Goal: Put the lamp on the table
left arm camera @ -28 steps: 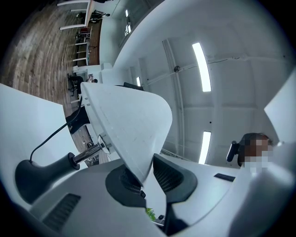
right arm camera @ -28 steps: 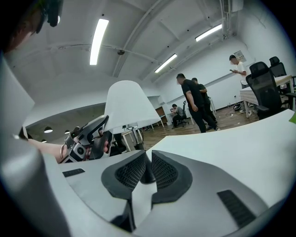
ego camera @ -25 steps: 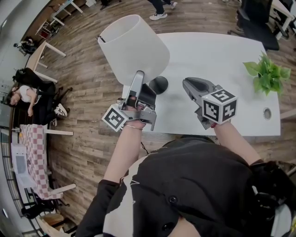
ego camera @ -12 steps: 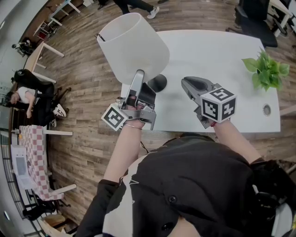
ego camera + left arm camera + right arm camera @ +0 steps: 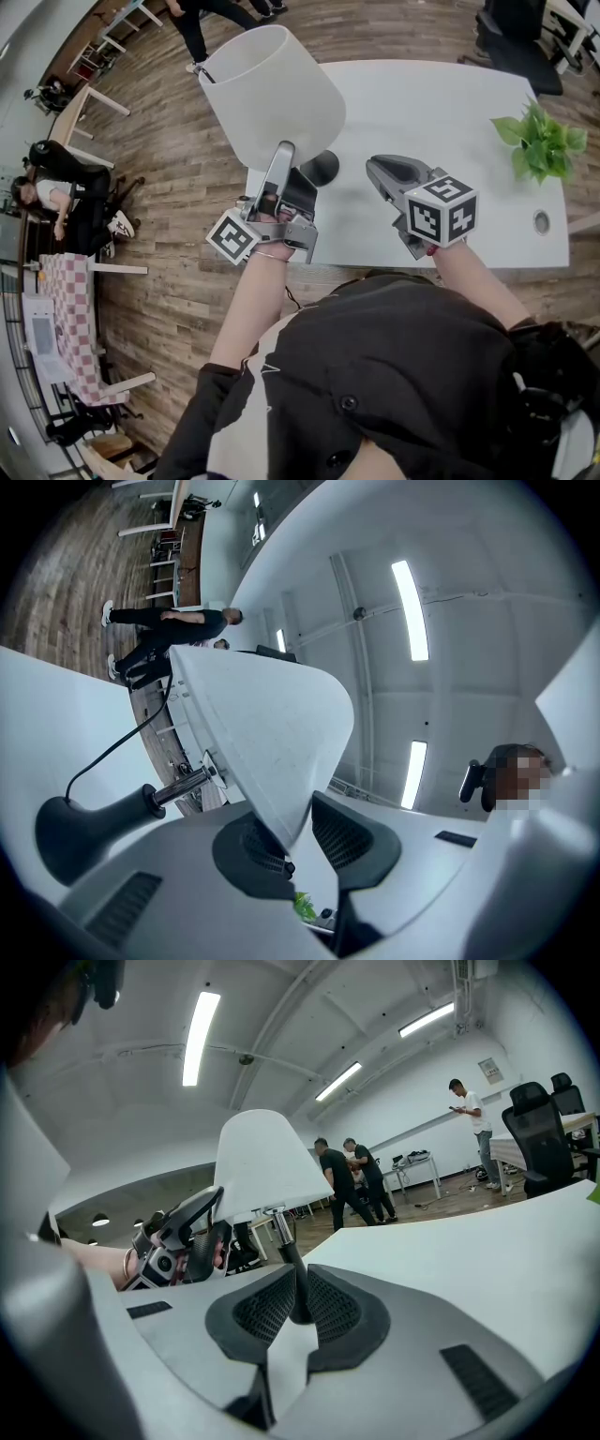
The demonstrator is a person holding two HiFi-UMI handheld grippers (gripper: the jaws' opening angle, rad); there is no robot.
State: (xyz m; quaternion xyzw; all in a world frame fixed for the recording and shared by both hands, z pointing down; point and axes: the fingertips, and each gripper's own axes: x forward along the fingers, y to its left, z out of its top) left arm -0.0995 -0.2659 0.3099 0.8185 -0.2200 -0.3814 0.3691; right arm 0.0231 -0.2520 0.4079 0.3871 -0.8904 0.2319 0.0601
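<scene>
Standing on the white worktop (image 5: 450,122), one lamp (image 5: 272,94) rests its dark base (image 5: 322,169) just ahead of the right gripper's jaws, with a strip of bare worktop between. The left gripper (image 5: 295,841) reaches up from under the wide white shade (image 5: 262,733). The shade's lower rim sits between its jaws, which have just been opening. The rim touches one pad while the other pad looks just clear of it, so the hold reads as released. The right gripper (image 5: 298,1302) has its jaws a narrow slit apart, grasping nothing; the lamp's stem only lines up in that slit from farther out.

Judging from this, the lamp is already set down and the step in hand is letting go of the shade. To do it well, the left jaws should part until both pads are clear of the rim. They should then draw straight back along their own line, not sideways. A pad catching the rim could tip the lamp, whose base stands near the worktop's edge. The right jaws, close to the base, are well placed to steady it if it rocks.

Counts: one lamp with one shade, one dark cable (image 5: 112,752) trailing from the base, one potted plant (image 5: 542,145) well off to the right of the right jaws, two grippers, one worktop. Three people stand in the background of the right gripper view.
</scene>
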